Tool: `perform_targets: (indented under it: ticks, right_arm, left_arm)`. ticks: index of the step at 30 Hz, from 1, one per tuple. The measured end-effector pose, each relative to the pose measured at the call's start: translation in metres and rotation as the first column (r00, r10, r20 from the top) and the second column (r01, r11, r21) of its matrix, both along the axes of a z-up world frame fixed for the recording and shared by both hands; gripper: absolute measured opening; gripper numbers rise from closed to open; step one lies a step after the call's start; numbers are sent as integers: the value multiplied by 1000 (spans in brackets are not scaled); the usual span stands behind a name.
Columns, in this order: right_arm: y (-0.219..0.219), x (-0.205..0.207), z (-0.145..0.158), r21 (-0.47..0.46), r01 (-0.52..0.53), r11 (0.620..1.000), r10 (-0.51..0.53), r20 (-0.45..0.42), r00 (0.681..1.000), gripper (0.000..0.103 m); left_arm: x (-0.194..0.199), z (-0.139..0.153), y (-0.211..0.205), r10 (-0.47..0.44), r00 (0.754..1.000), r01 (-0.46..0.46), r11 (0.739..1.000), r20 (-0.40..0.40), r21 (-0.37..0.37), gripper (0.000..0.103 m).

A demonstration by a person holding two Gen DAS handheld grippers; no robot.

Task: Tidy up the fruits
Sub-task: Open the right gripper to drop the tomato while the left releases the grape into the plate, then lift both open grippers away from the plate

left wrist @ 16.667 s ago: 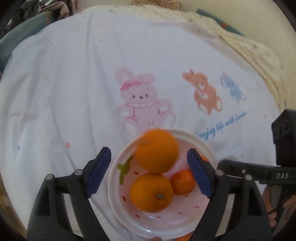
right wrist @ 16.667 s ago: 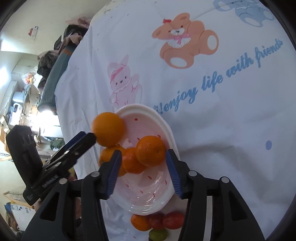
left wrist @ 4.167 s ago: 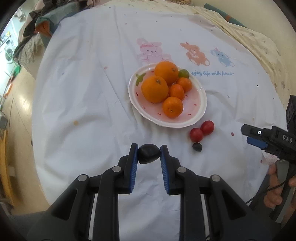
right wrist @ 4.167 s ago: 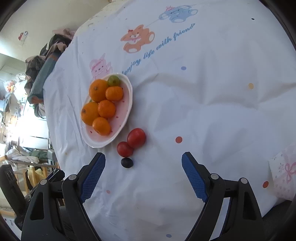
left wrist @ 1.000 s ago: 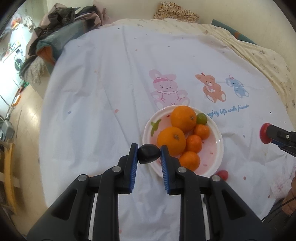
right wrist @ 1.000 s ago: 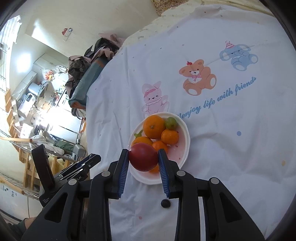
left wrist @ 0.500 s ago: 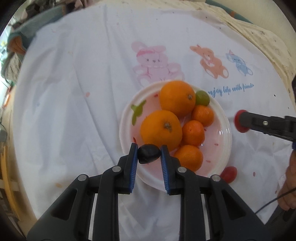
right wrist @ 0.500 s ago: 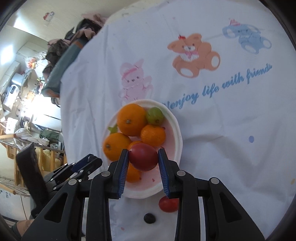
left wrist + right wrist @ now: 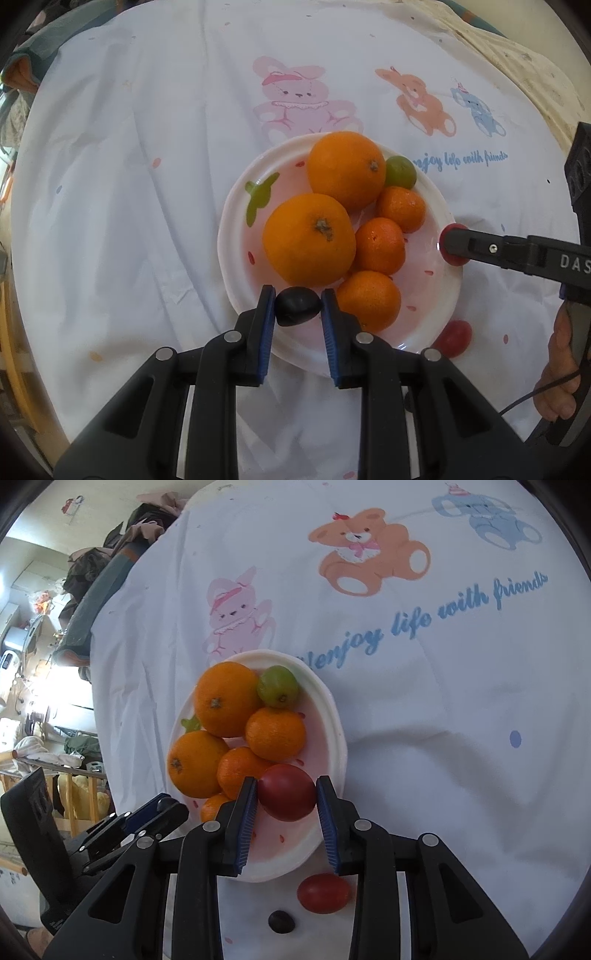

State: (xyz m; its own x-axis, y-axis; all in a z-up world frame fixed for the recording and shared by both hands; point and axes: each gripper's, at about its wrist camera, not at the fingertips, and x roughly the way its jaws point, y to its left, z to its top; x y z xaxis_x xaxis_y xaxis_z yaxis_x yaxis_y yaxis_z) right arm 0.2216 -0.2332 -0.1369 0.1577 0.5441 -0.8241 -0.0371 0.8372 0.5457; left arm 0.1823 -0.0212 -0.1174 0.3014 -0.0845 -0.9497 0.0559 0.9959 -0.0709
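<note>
White cartoon-print tablecloth (image 9: 147, 184). Over plate (image 9: 236, 206) of oranges (image 9: 308, 238): left gripper (image 9: 298, 312) clamping dark fruit (image 9: 297, 306), right gripper (image 9: 286, 803) clamping red fruit (image 9: 286, 792). Placing step; next, probably release both.

White cloth (image 9: 147, 184) over tabletop, printed with pink rabbit (image 9: 295, 99), orange bear (image 9: 369, 557), blue elephant (image 9: 487, 513), blue script "enjoy life with friends" (image 9: 424, 620), scattered coloured dots. Beige speckled fabric (image 9: 517, 62) beyond far right edge. Heap of dark clothes (image 9: 122, 542) at far left edge. Left background: cluttered, brightly lit room, pale wall (image 9: 92, 502), wooden rails (image 9: 74, 812) low.
</note>
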Motion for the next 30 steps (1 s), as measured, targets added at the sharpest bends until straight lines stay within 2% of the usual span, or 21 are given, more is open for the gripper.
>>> perform_targets:
  ticks: [8,9,10,11,12,14,22,30]
  right_arm:
    - [3,-2,-3,3,-1,1000,1,-6,1000,38]
    - [3,-2,-2,-2,5,1000,-5,-1,1000,41]
    - [2,-2,0,-4,10,1000,-10,4,1000,54]
    - [2,-2,3,6,17,1000,-17,10,1000,60]
    - [1,-2,6,18,21,1000,-21,20,1000,60]
    - [3,-2,12,24,12,1000,-13,42,999,63]
    - [4,-4,32,7,-6,1000,5,90,996,66]
    - [-5,-27,61,-21,-7,1000,10,149,989,66]
  left_arm:
    - [-1,0,-3,-6,1000,6,1000,6,27,23]
    - [-1,2,-3,-6,1000,5,1000,10,27,34]
    - [-1,5,-3,-8,1000,8,1000,21,19,43]
    - [-1,7,-3,-9,1000,9,1000,29,17,60]
    - [-2,10,-3,-8,999,8,1000,43,16,70]
    - [-2,14,-6,-14,998,14,1000,57,8,76]
    - [-14,29,-13,-60,992,57,998,112,27,76]
    - [-32,50,-10,-42,983,38,999,180,28,76]
